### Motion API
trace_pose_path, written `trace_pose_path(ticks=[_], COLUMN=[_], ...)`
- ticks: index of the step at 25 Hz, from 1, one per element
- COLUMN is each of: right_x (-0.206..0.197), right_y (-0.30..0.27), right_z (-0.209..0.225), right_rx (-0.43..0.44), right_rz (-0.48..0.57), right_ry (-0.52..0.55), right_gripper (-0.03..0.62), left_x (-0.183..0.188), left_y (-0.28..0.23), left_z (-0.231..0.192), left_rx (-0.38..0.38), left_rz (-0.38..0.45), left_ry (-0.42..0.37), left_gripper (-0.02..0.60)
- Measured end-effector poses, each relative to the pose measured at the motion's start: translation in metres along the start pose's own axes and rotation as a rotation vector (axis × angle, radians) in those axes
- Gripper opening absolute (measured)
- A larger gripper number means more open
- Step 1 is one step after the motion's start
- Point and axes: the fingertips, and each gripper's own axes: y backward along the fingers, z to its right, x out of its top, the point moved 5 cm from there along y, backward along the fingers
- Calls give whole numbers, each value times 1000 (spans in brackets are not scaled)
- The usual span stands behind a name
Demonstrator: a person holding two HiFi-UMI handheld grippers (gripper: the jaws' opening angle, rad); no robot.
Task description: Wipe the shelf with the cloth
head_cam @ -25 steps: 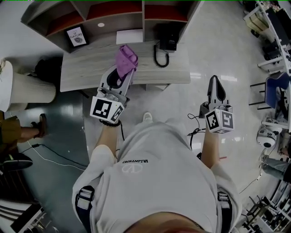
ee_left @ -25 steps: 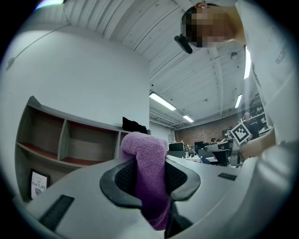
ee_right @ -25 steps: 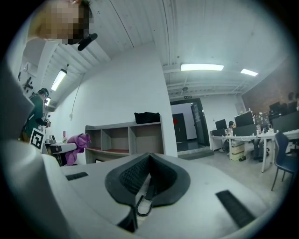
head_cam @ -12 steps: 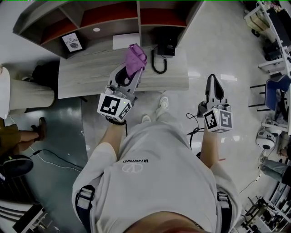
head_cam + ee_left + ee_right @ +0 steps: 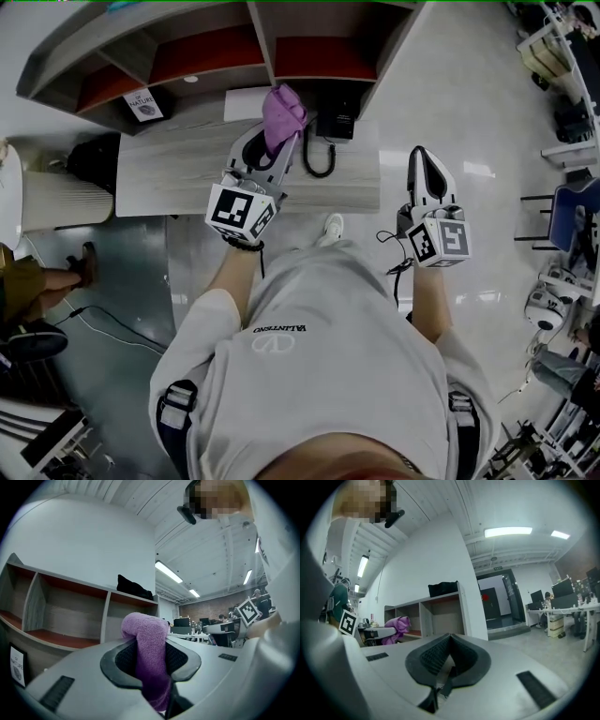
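A purple cloth (image 5: 283, 112) is pinched in my left gripper (image 5: 276, 134), which is shut on it over the far edge of the wooden desk (image 5: 169, 173), close to the shelf unit (image 5: 211, 58). In the left gripper view the cloth (image 5: 147, 648) stands up between the pads, and the shelf compartments (image 5: 70, 616) lie ahead to the left. My right gripper (image 5: 421, 161) hangs over the floor right of the desk, shut with nothing in it (image 5: 449, 654). From the right gripper view the cloth (image 5: 396, 627) shows far left in front of the shelf (image 5: 440, 616).
A black telephone (image 5: 336, 124) with a coiled cord sits on the desk just right of the cloth. A white sheet (image 5: 244, 101) and a small framed card (image 5: 142, 104) lie by the shelf. A black bag (image 5: 134, 587) rests on the shelf top. A cylindrical white bin (image 5: 56, 202) stands left.
My left gripper has carried the cloth forward and right, from over the desk's middle to its far edge by the shelf. The right gripper has moved forward a little.
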Motion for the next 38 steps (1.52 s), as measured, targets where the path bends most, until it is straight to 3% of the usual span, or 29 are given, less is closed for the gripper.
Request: trace_pose_path(ticks=[9, 15, 25, 38], right_x=[-7, -5, -5, -28], right_y=[-64, -107, -172, -217], right_z=[30, 19, -7, -7], right_rx=[143, 195, 177, 164], right_rz=[-40, -31, -16, -60], right_ry=[3, 16, 27, 28], right_gripper=[0, 0, 0, 0], left_x=[-15, -22, -45, -78], left_y=[-63, -87, -118, -153], left_z=[-14, -36, -82, -104], left_rx=[102, 136, 144, 197], left_rz=[-14, -33, -70, -98], left_ry=[-26, -35, -24, 15], left_gripper=[106, 107, 107, 107])
